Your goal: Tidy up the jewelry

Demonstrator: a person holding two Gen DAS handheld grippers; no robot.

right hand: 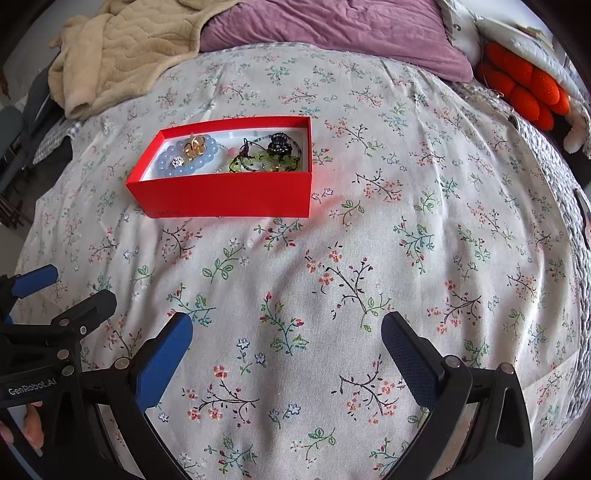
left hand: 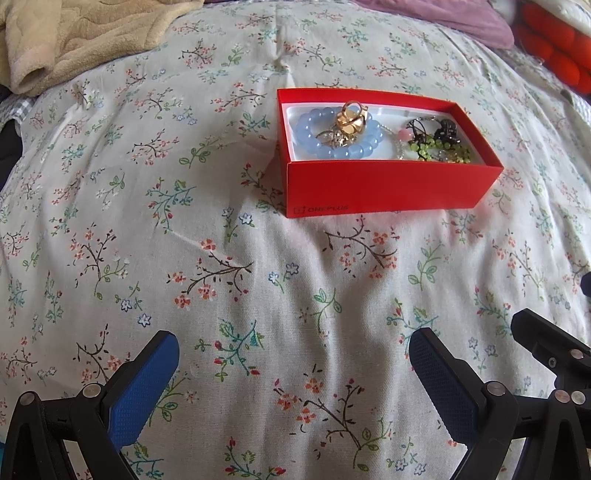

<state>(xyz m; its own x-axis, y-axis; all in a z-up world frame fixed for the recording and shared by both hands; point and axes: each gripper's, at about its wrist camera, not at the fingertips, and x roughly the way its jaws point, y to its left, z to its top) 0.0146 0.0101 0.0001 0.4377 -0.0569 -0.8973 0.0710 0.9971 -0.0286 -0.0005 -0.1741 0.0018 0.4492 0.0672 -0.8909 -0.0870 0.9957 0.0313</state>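
A red box [left hand: 384, 188] [right hand: 225, 195] with a white lining sits on the floral bedspread. Inside lie a pale blue bead bracelet [left hand: 306, 129] [right hand: 166, 164], gold clips [left hand: 349, 120] [right hand: 195, 146], a small sparkly piece [right hand: 178, 161], a pink bead [left hand: 404, 136], a black clip [left hand: 447, 131] [right hand: 279, 144] and green beads [left hand: 439, 151] [right hand: 255, 162]. My left gripper [left hand: 293, 354] hangs open over the cloth, well short of the box. My right gripper [right hand: 288, 336] is open too, nearer than the box and to its right. Neither holds anything.
A beige fleece blanket [right hand: 122, 48] and a purple pillow [right hand: 332, 29] lie at the far side of the bed. An orange plush thing [right hand: 524, 88] sits at the far right. The left gripper's body [right hand: 44, 332] shows at the right view's lower left, with a hand [right hand: 29, 424] on it.
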